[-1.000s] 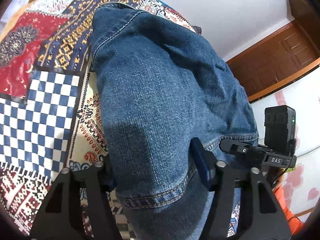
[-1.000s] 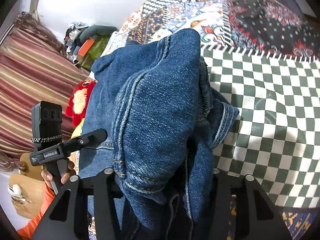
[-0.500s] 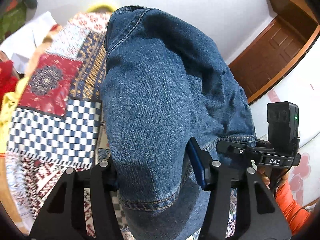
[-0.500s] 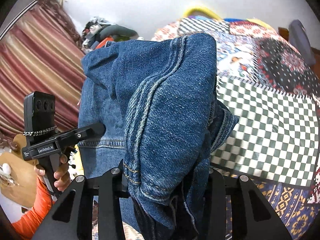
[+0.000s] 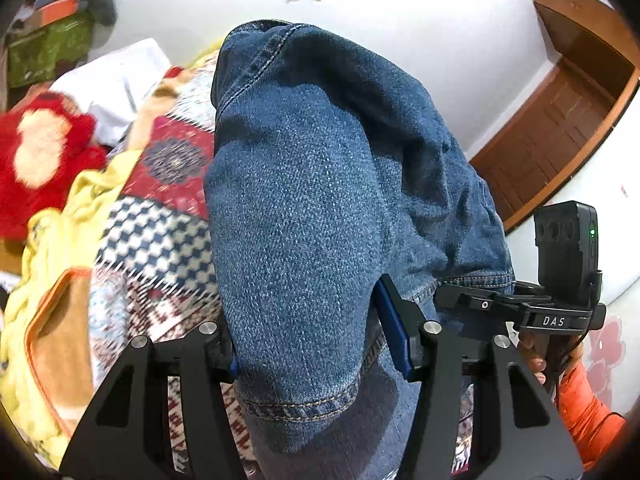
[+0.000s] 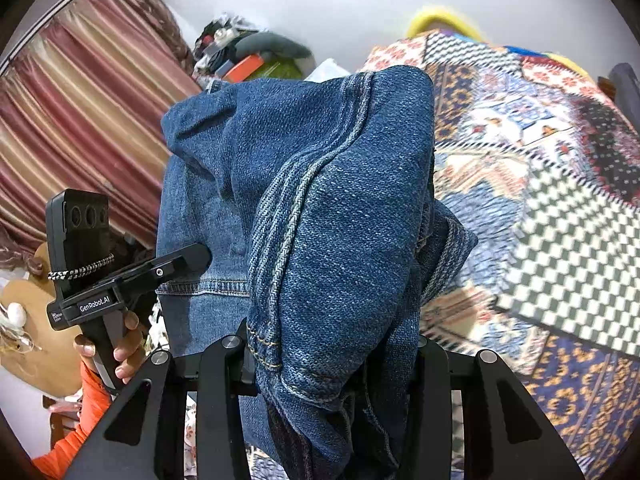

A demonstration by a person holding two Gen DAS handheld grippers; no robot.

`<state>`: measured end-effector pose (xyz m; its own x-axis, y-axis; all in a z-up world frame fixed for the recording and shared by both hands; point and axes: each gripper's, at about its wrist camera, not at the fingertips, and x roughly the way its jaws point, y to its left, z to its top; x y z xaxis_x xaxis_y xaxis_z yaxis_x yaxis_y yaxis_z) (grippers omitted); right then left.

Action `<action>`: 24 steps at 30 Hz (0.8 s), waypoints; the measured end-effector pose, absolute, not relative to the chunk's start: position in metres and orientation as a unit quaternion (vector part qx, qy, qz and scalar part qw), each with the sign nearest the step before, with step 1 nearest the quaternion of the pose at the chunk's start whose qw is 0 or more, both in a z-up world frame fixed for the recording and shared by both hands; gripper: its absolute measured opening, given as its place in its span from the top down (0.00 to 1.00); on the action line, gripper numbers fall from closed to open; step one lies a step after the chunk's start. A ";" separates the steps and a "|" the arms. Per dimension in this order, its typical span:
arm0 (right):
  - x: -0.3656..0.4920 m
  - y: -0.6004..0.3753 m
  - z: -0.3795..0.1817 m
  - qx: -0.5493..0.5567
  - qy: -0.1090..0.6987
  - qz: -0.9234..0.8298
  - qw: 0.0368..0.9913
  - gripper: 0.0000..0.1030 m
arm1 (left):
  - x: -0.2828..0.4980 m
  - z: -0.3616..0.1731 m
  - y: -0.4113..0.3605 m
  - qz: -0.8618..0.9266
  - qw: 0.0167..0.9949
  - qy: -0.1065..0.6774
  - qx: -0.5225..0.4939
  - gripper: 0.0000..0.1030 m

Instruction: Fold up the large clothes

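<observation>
Both at once: left tool [image 5: 316, 344] pinching a hemmed fold of the blue jeans [image 5: 340, 184], right tool [image 6: 332, 352] clamped on a bunched seam of the same jeans [image 6: 332, 216]. Denim held up off the bed — draped over both sets of fingers, filling the middle of each view. Patchwork bedspread [image 6: 560, 208] behind and to the side, checkered panels showing. Red plush toy [image 5: 40, 160] and yellow cloth [image 5: 48, 240] at the bed's far edge; striped curtain [image 6: 80, 120] beyond — wooden door [image 5: 560, 128] opposite.

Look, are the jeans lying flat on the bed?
No, both grippers hold the jeans bunched up above the patchwork bedspread.
</observation>
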<state>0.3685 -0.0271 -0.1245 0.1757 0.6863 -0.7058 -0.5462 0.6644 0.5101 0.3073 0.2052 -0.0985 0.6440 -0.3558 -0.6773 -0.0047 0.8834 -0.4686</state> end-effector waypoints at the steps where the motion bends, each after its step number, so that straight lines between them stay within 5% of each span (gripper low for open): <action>1: 0.369 -0.022 -0.127 0.069 0.503 0.405 0.761 0.62 | 0.303 -0.104 0.212 -0.095 0.877 0.413 -0.225 0.47; 19: 0.403 0.059 -0.254 0.062 0.609 0.385 0.691 0.62 | 0.317 -0.259 0.287 -0.051 0.795 0.502 -0.337 0.45; 24: 0.411 0.063 -0.270 0.041 0.603 0.387 0.696 0.54 | 0.314 -0.280 0.288 -0.048 0.791 0.504 -0.344 0.38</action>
<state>0.4109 0.0632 -0.2702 -0.0275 0.5878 -0.8085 -0.4896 0.6973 0.5235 0.3144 0.2880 -0.2797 0.4878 -0.4228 -0.7638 -0.2702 0.7588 -0.5926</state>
